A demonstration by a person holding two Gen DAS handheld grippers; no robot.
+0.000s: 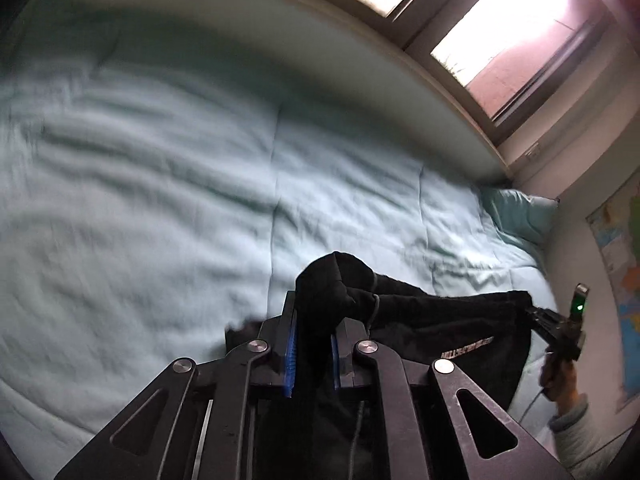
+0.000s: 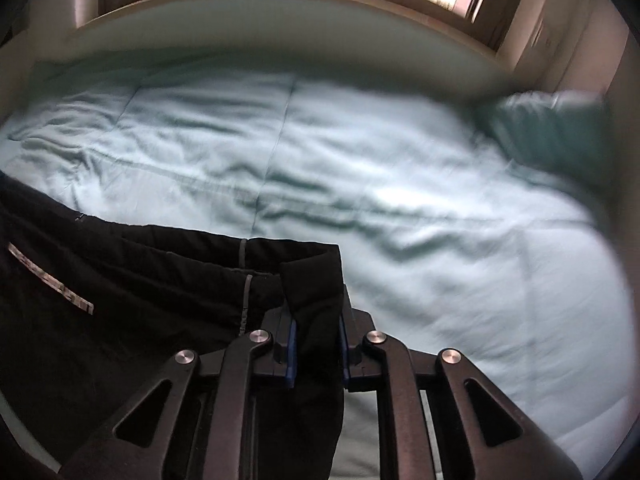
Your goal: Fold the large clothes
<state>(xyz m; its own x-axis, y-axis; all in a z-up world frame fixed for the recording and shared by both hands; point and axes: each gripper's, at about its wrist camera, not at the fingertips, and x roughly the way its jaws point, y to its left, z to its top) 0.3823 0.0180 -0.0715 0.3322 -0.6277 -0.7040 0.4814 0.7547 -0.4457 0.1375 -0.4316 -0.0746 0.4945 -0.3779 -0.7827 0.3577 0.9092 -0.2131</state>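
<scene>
Black soft-knit garment with a pale printed strip is held stretched above the light-blue quilted bedspread. Left gripper is clamped on a bunched corner; right gripper is clamped on the opposite edge. Fabric is judged light, limp, non-slippery, sagging between grips. Edge hems are judged best hold points; bunched cloth may slip unevenly.

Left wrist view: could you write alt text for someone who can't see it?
The left claw is clamped on a bunched fold of a black garment above a bed with a pale blue quilt. At far right, the right claw, held in a hand, grips the garment's other end; a bright window lies beyond.
</scene>
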